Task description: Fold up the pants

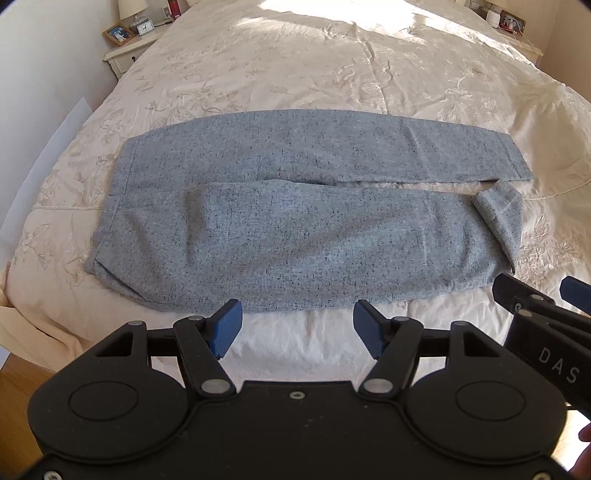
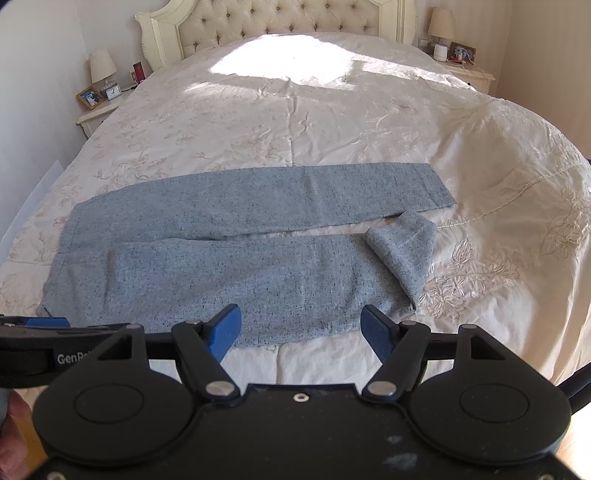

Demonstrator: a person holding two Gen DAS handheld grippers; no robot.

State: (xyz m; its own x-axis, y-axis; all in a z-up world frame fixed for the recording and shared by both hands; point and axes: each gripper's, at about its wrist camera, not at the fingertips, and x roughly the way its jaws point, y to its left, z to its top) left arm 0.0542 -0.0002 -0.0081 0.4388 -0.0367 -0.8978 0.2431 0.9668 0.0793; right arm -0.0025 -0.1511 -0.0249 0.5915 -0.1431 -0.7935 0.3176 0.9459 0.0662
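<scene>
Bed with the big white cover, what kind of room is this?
Most likely a bedroom in someone's home. The wide bed has a tufted headboard, and nightstands on both sides hold a lamp and a framed photo. Grey pants lie spread on the cover.

Cream embroidered bedspread (image 2: pixel 332 122) over a wide bed, sunlit near the tufted headboard (image 2: pixel 280 22). On the left nightstand (image 2: pixel 98 112): lamp (image 2: pixel 101 66), framed photo (image 2: pixel 89 98), small clock (image 2: pixel 112 91), red cylinder (image 2: pixel 138 71). On the right nightstand (image 2: pixel 476 75): second lamp (image 2: pixel 441 24), white canister (image 2: pixel 440 50), another framed photo (image 2: pixel 461 50), thin cable trailing beside it.
</scene>
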